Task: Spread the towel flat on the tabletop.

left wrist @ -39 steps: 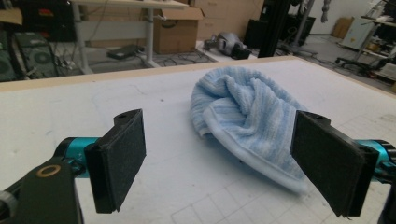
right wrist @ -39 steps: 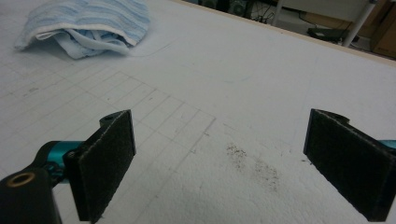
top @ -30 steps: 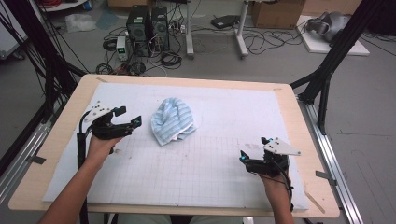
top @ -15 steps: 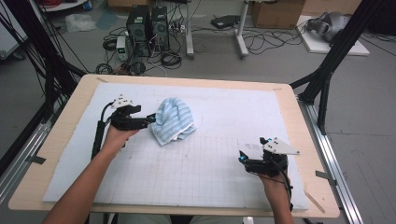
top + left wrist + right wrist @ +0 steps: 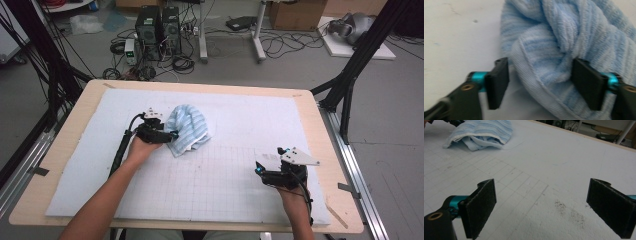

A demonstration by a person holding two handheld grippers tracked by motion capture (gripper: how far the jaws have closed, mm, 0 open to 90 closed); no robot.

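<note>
Since a sec ago the left gripper (image 5: 172, 135) has slid in from the table's left side to the blue-striped towel (image 5: 190, 129), and its jaws now sit spread wide with the towel's near fold between them. From the left gripper view, the rolled hem of the towel (image 5: 564, 55) runs across the gap; right-hand jaw touches the cloth, left-hand jaw stands just beside the hem on bare mat. Not clamped yet.

Right gripper (image 5: 260, 170) hasn't budged: parked near the front right of the white gridded mat (image 5: 200, 190), jaws released wide, nothing between them, a patch of dark specks on the mat just ahead in the right gripper view.

Towel lies bunched up left of centre, toward the far half of the mat, well apart from every edge. Plenty of open mat all round: whole right half is bare, also the front strip between the two forearms. Wooden table (image 5: 65, 150) rim shows as a border past the mat on all sides.

Left forearm comes in diagonally from bottom-left, hand wrapped on the grip, gripper pointing right, cable looping back behind it. Right forearm enters from bottom-right, short reach, gripper aimed left with its grey plate on top.
</note>
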